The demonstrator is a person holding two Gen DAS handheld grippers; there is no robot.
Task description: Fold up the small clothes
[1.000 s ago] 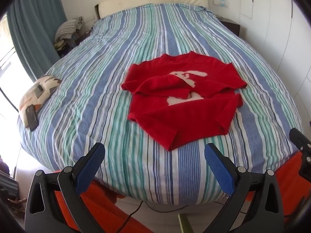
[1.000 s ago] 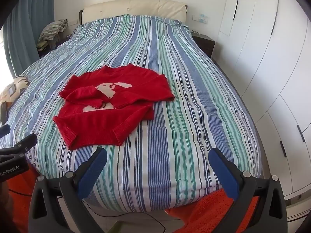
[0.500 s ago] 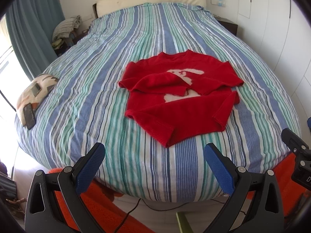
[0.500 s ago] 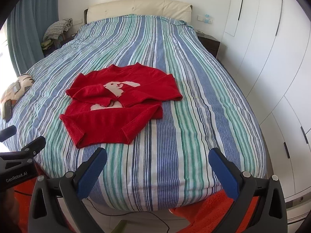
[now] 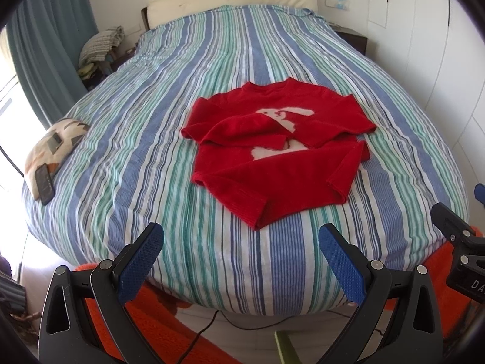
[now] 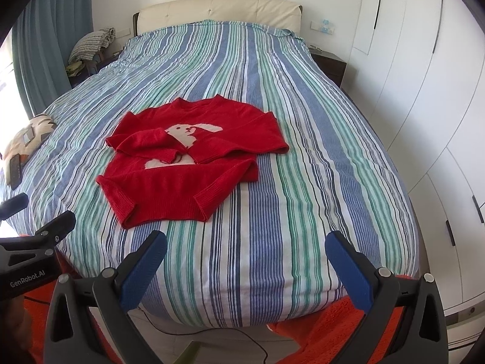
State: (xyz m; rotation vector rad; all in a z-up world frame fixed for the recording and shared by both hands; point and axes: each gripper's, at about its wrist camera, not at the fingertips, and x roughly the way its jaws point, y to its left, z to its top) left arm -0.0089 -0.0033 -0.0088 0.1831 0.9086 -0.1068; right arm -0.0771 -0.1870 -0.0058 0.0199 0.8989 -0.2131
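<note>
One red sweater (image 5: pixel 282 157) is laid flat on the striped bed (image 5: pixel 151 151), both sleeves crossed over the rabbit front, hem toward the foot edge, collar away. Its long axis is judged to run away from the jaws. Left gripper (image 5: pixel 241 261) and right gripper (image 6: pixel 245 268) are held spread wide, empty, short of the hem; the left is judged nearer.

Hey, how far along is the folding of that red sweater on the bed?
Partly done: both sleeves of the red sweater already lie folded across its front. Nothing is in hand; the left gripper and right gripper hover open near the bed's foot. The body still needs folding.
</note>
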